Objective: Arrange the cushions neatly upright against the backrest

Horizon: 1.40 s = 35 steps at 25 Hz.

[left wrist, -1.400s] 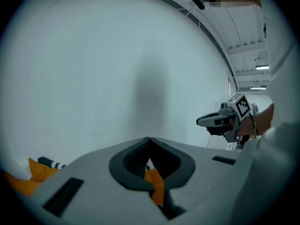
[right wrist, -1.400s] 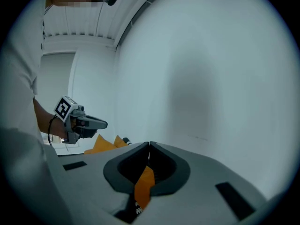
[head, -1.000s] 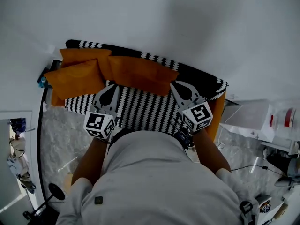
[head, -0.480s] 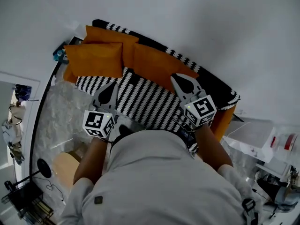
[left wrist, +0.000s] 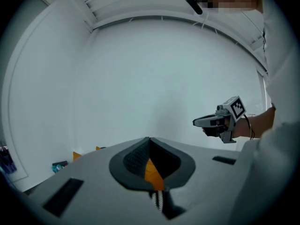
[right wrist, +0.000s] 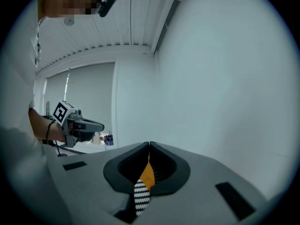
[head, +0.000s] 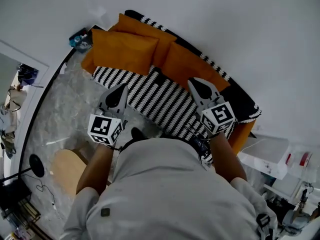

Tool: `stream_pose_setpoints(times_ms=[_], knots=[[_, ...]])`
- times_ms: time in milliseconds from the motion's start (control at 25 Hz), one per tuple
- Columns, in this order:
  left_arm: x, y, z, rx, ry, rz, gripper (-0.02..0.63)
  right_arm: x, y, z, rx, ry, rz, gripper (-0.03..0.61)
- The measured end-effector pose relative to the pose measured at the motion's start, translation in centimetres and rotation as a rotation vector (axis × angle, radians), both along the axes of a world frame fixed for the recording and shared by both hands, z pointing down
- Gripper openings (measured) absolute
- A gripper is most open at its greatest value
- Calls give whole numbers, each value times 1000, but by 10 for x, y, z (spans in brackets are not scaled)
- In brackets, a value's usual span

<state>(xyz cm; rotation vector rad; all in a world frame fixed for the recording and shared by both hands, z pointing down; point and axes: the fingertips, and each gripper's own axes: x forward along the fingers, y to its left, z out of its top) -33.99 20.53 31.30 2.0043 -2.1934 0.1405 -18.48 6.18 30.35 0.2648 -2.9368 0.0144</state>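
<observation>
Three orange cushions lean upright against the sofa's backrest: a left cushion (head: 124,51), one behind it (head: 145,30) and a right cushion (head: 192,66). The seat (head: 160,100) wears a black-and-white zigzag cover. My left gripper (head: 121,86) hangs shut and empty over the seat's front edge, apart from the cushions. My right gripper (head: 193,82) is shut and empty too, its tip just short of the right cushion's lower edge. In the left gripper view the shut jaws (left wrist: 149,138) face a white wall, with the right gripper (left wrist: 198,122) off to the side. The right gripper view shows shut jaws (right wrist: 149,144) and the left gripper (right wrist: 99,124).
A round wooden stool (head: 67,166) stands on the marble floor at my left, with a black stand (head: 34,165) beyond it. A white box (head: 265,156) and clutter sit past the sofa's right end. A white wall rises behind the backrest.
Both shut grippers have swung sideways with the person and drawn back from the cushions' lower edges. The sofa now lies slanted in the head view, and the cushions have kept their places.
</observation>
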Motion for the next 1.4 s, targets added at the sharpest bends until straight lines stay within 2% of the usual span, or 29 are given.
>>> stream_pose_setpoints(times_ms=[240,400,720,1080,1400], knots=[[-59,75,-5,17,-3,-31,9,-55,56,-3,16,1,-4,29],[-80,112,-8,3,-1,-43,9,-86,90,-9,15,-14,-35,28],[-125,152,-8,-1,0,-103,9,-151,124,-9,24,1,-132,29],[-178,143,-4,-20,-8,-159,9,-222,116,0,4,-6,-192,29],[-229,78,2,-47,-9,-142,9,-274,61,3,-19,-21,-198,29]])
